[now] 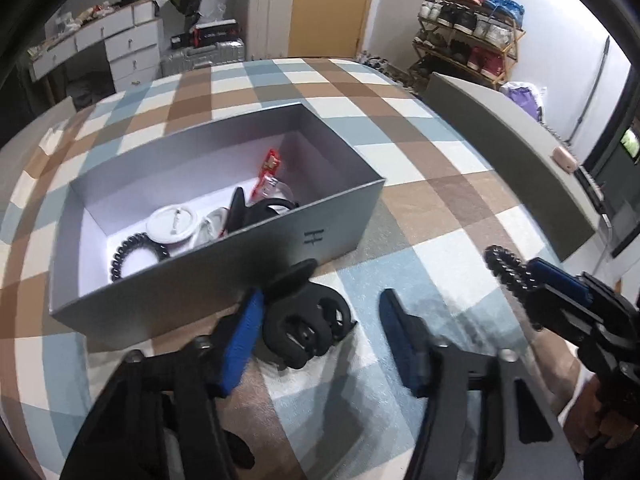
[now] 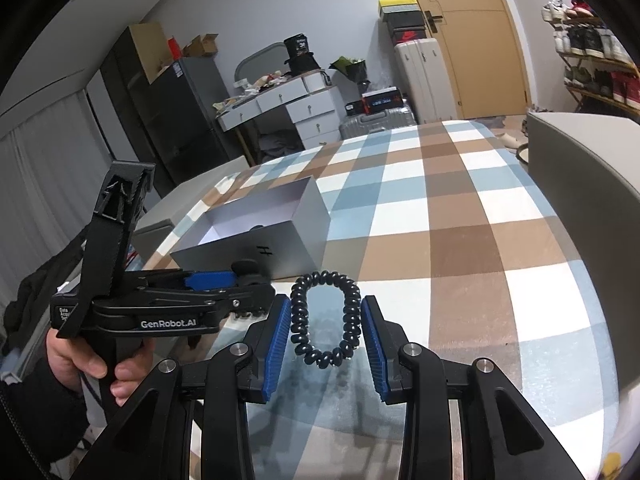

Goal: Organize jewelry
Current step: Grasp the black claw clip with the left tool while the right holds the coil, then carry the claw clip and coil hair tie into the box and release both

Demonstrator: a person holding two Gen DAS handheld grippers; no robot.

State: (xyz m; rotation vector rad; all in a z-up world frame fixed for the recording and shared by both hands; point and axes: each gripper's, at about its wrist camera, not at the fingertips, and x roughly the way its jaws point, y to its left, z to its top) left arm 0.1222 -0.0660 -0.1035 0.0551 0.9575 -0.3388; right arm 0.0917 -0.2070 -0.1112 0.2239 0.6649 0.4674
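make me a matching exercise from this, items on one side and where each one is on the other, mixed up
Things:
1. black claw clip
2. spiral hair tie seen in the right wrist view
3. white round case
4. grey box

Places or states:
a. inside the box
b. gripped in the right tool
c. lying on the checked cloth, between the fingers of the open left tool
d. standing open, no lid on

Pairs: 1-c, 2-b, 3-a, 4-d
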